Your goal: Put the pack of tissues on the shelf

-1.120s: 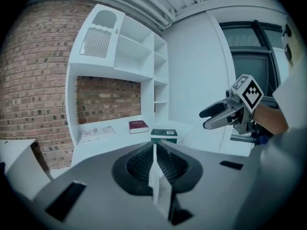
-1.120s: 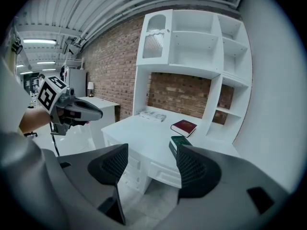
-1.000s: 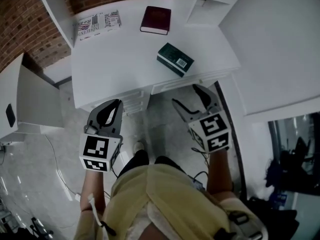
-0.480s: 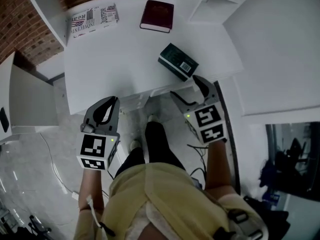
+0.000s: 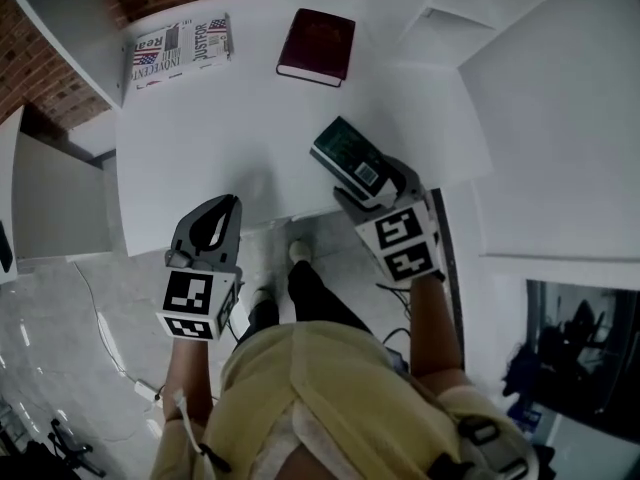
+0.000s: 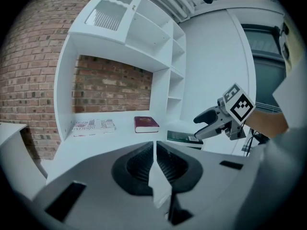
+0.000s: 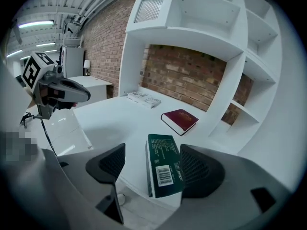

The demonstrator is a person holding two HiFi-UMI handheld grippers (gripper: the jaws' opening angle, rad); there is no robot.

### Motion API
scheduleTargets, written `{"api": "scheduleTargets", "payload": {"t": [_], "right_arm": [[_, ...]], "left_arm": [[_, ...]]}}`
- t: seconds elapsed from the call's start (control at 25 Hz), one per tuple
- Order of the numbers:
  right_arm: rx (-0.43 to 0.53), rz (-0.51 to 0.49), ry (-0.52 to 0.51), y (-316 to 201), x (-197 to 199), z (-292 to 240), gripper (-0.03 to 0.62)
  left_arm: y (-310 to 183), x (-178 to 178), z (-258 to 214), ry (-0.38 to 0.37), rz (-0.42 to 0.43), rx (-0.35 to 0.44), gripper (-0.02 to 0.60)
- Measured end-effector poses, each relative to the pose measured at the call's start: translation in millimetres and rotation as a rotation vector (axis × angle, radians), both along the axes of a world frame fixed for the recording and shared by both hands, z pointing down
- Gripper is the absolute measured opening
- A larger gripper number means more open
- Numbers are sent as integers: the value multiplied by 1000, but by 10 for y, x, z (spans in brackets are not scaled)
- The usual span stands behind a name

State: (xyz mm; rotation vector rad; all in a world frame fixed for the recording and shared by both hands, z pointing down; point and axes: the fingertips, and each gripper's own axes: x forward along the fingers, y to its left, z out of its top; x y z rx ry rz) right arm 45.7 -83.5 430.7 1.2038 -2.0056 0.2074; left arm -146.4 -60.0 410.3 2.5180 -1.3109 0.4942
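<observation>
The dark green pack of tissues (image 5: 345, 153) lies flat near the front edge of the white desk (image 5: 220, 138), barcode end toward me. My right gripper (image 5: 368, 183) reaches over that edge, open, and the pack (image 7: 163, 164) sits between its jaws. The right pad is close against the pack's side and the left pad stands well off it. My left gripper (image 5: 222, 206) hangs in front of the desk's edge, shut and empty, its fingers meeting on a line (image 6: 154, 147). From the left gripper view the right gripper (image 6: 206, 123) hovers at the pack (image 6: 181, 137).
A dark red book (image 5: 317, 46) and a folded newspaper (image 5: 180, 48) lie at the back of the desk. White open shelves (image 7: 259, 66) rise at the desk's right side and above it, against a brick wall. A person's legs are below the desk's edge.
The right gripper has moved forward from below the desk's edge, so the pack now lies between its jaws. The left gripper has hardly moved.
</observation>
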Motion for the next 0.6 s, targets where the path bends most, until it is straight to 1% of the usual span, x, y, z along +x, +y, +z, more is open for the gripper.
{"api": "scheduleTargets", "payload": {"t": [0.28, 0.4, 0.52, 0.6], "right_arm": [[-71, -36, 9, -356, 129, 248, 327], [-104, -56, 15, -481, 128, 375, 327], [-135, -74, 27, -574, 119, 499, 327], [-160, -81, 36, -612, 133, 574, 327]], "left_arm": [[-315, 226, 126, 1, -17, -50, 20], [-452, 230, 121, -7, -34, -35, 20], [-515, 203, 192, -10, -56, -62, 20], [-560, 200, 213, -11, -68, -65, 20]]}}
